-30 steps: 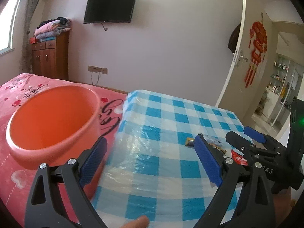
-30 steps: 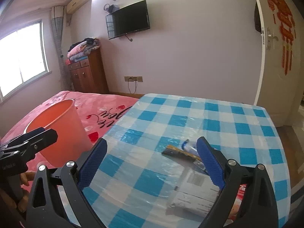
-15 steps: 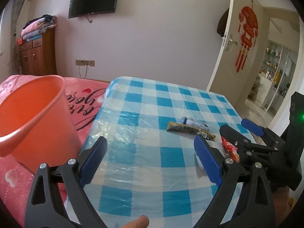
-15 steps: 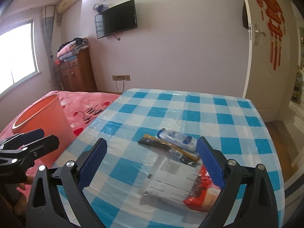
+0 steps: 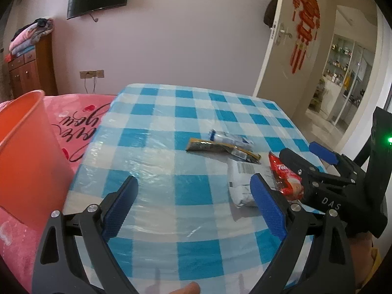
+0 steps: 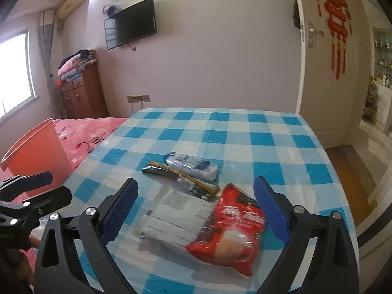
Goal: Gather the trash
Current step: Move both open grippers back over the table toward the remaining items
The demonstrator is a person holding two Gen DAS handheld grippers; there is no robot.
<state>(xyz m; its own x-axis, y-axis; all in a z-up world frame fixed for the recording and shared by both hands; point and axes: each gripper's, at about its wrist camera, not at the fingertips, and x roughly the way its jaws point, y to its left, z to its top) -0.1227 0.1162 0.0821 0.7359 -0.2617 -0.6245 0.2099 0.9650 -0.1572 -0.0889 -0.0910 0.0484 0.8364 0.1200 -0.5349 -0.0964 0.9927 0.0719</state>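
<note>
Trash lies on the blue-checked table [image 6: 245, 142]: a red snack bag [image 6: 230, 227], a white wrapper [image 6: 171, 220], a thin yellow-black packet [image 6: 181, 178] and a white-blue packet [image 6: 193, 165]. My right gripper [image 6: 196, 208] is open and empty, its jaws standing either side of the red bag and white wrapper, just above them. My left gripper [image 5: 193, 205] is open and empty over the table's near left part; the red bag [image 5: 284, 176] and white wrapper [image 5: 241, 183] lie to its right. An orange bin [image 5: 27, 152] stands at the left.
The bin [image 6: 36, 152] rests on a pink bedspread [image 5: 80, 120] beside the table's left edge. A wooden dresser [image 6: 80, 95] and a wall TV [image 6: 132, 27] are at the back. An open white door [image 5: 276, 56] is at the right.
Both grippers have swung right, away from the bin and toward the trash. The right gripper has come closer, and the red bag and white wrapper now sit between its jaws.
</note>
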